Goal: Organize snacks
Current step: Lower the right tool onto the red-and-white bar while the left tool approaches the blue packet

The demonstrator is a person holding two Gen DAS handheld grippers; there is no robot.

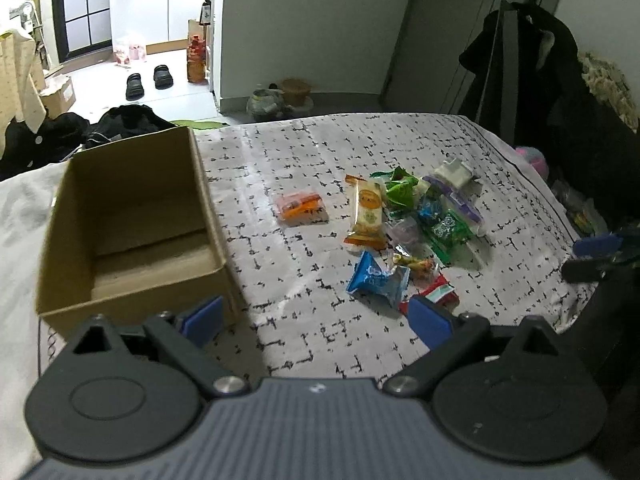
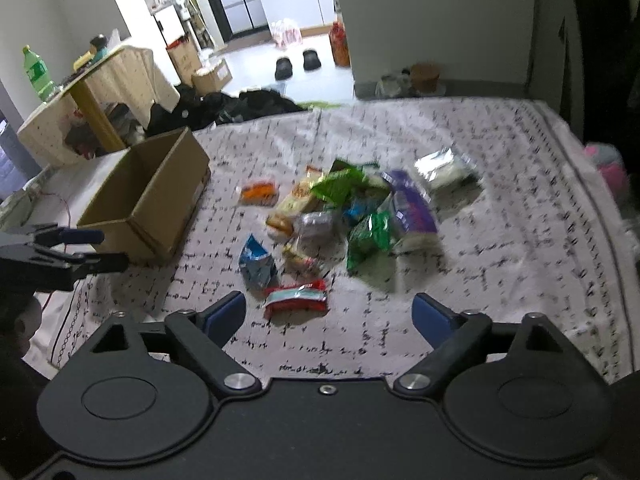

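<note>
An open, empty cardboard box (image 1: pixel 132 184) (image 2: pixel 160 200) stands on the patterned cloth at the left. To its right lies a heap of wrapped snacks: an orange packet (image 1: pixel 302 208), a yellow-white bar (image 1: pixel 366 216), a blue packet (image 1: pixel 378 280) (image 2: pixel 256 260), green packets (image 2: pixel 368 236), a purple pack (image 2: pixel 412 208) and a silvery pack (image 2: pixel 440 168). Nearest to me is a red packet (image 2: pixel 296 298). My left gripper (image 1: pixel 316 316) hovers open between the box and the heap, holding nothing. My right gripper (image 2: pixel 329 315) is open just short of the red packet, its pads clear of it.
The cloth (image 1: pixel 320 152) covers a bed-like surface with bare stretches in front of and behind the heap. A dark coat (image 1: pixel 520 72) hangs at the right. Dark clothes (image 2: pixel 240 108) and a draped side table (image 2: pixel 92 92) with a green bottle stand beyond the box.
</note>
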